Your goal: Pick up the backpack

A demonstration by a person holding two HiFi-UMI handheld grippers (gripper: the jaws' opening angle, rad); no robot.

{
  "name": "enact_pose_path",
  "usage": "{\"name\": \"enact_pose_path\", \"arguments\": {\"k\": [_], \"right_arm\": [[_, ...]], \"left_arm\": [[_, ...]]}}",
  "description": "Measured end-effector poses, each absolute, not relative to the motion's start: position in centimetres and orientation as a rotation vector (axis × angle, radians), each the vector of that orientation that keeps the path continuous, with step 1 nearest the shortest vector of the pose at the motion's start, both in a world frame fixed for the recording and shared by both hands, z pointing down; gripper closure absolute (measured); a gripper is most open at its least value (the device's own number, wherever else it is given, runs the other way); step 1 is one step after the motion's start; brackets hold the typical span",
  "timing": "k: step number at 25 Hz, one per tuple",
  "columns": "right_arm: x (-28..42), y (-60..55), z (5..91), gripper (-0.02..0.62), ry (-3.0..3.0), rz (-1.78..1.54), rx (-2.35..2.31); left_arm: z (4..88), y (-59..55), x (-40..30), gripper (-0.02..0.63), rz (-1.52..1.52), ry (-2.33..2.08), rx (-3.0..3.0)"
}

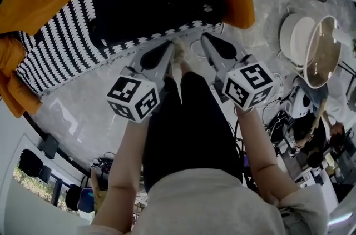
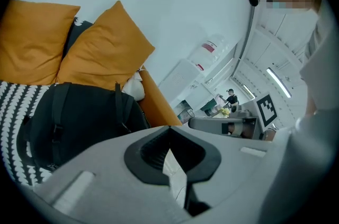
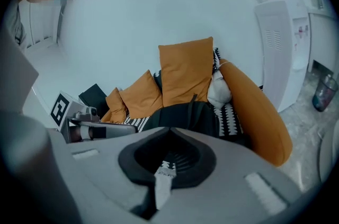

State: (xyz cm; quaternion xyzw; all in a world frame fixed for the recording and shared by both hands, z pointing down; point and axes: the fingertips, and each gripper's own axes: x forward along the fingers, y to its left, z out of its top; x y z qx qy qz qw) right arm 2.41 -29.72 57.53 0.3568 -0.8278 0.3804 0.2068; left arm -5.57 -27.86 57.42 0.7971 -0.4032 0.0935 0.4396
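Nearest, two grippers point side by side toward the sofa: the left gripper (image 1: 171, 46) and the right gripper (image 1: 204, 37). Each has its jaws clenched tip to tip on nothing, as each gripper's own view shows. Beyond them lies one backpack (image 1: 150, 6) — black, soft and slumped, with two straps down its face in the left gripper view. It sits on the sofa's striped cover (image 1: 61, 45), at the end by the orange arm (image 3: 259, 117), in front of the cushions (image 3: 185, 72). The right gripper view counts three orange cushions and one white pillow (image 3: 219, 91); the left gripper view shows only two cushions. The water dispenser (image 3: 275, 43) — past the arm — appears in the right gripper view alone.
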Motion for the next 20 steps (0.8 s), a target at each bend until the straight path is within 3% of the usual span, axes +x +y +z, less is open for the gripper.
{"name": "enact_pose_path", "arguments": {"k": [20], "right_arm": [[2.5, -32.5, 67.3, 0.592, -2.211, 0.790, 0.880]], "left_arm": [[65.8, -28.8, -3.4, 0.598, 0.258, -0.997, 1.941]]}}
